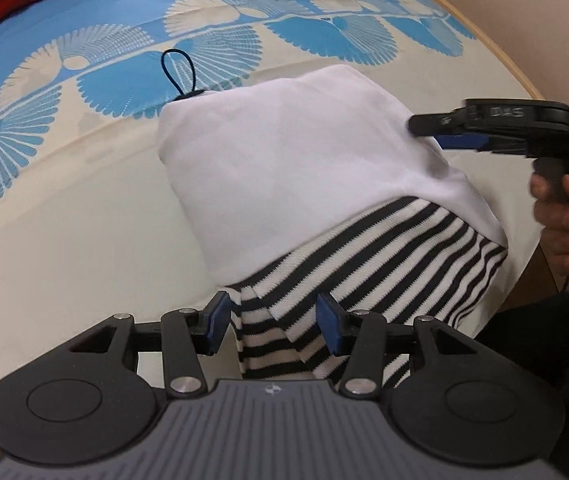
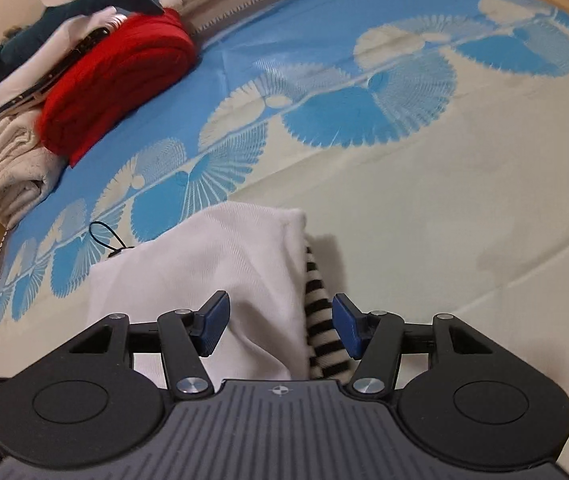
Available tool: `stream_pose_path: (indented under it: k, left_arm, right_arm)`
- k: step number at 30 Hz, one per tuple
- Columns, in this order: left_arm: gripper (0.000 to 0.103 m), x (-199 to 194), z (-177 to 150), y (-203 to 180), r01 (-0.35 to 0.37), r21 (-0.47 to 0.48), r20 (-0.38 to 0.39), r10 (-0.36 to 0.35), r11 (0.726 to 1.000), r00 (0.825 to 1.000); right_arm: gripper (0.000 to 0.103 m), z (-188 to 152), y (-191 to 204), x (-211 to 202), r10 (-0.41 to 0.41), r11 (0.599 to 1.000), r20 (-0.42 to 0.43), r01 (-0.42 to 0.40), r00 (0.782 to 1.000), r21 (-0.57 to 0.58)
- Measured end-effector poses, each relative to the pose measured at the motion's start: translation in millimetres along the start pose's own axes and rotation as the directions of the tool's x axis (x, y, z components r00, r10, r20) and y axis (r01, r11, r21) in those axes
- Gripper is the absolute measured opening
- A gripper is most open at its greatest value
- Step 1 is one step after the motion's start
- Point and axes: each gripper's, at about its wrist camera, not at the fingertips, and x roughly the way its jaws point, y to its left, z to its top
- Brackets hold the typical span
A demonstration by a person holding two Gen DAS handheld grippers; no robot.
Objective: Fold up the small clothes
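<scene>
A small folded garment lies on the bed: a white cloth part (image 1: 284,168) with a black cord loop (image 1: 178,74) at its far left corner, and a black-and-white striped part (image 1: 364,280) nearer me. My left gripper (image 1: 273,326) is open, its blue pads either side of the striped edge. My right gripper (image 2: 280,326) is open over the garment's right edge, where the white cloth (image 2: 220,264) covers the striped layer (image 2: 320,312). It also shows from the side in the left wrist view (image 1: 436,132), over the white part.
The bedsheet (image 2: 424,184) is cream with blue fan patterns. A red folded blanket (image 2: 120,76), cream towels (image 2: 8,172) and a dark plush shark (image 2: 96,0) are stacked at the far left. The wooden bed edge (image 1: 484,44) curves at the right.
</scene>
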Motion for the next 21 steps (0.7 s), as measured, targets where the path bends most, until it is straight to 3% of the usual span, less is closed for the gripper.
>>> stream_pose_path:
  k: [2,3,4,5,8,11,14,16,18,21]
  left_arm:
    - [0.052,-1,1,0,-0.005,-0.001,0.002,0.005,1.0,1.0]
    - [0.052,1,3,2,-0.008,-0.003,0.003,0.008,1.0,1.0]
    - [0.052,1,4,3,-0.009,-0.01,0.005,0.009,1.0,1.0]
    - [0.052,1,5,4,-0.009,-0.016,0.006,0.009,1.0,1.0]
    - [0.052,0,8,10,-0.008,-0.043,0.022,0.008,0.999,1.0]
    - [0.053,-2,13,22,0.014,-0.105,0.052,-0.008,0.994,0.999]
    - [0.061,-4,18,40,0.055,-0.221,0.098,-0.034,0.974,0.995]
    - [0.072,-1,19,54,0.104,-0.301,0.127,-0.068,0.948,0.99]
    - [0.073,8,18,66,0.134,-0.386,0.127,-0.092,0.913,0.988]
    - [0.082,25,17,80,0.206,-0.486,0.142,-0.156,0.849,0.977]
  right_arm:
    - [0.058,0,4,13,-0.002,1.0,-0.014,0.002,1.0,0.015]
    - [0.052,-1,5,19,-0.005,1.0,-0.017,0.005,1.0,0.021]
    - [0.017,1,6,23,-0.01,1.0,-0.019,0.011,1.0,0.029]
    - [0.001,3,8,24,-0.012,0.999,-0.001,0.012,1.0,0.037]
    - [0.002,9,13,23,-0.095,0.995,0.092,0.092,0.991,0.036]
    - [0.002,7,11,37,-0.195,0.981,0.044,0.194,0.98,0.03]
    - [0.012,4,17,39,-0.199,0.98,0.029,0.199,0.98,-0.015]
    - [0.048,3,18,30,-0.198,0.98,0.064,0.2,0.978,-0.027]
    - [0.071,2,14,13,-0.123,0.992,0.115,0.125,0.986,-0.007]
    - [0.078,0,2,2,0.022,1.0,0.071,-0.022,0.997,0.005]
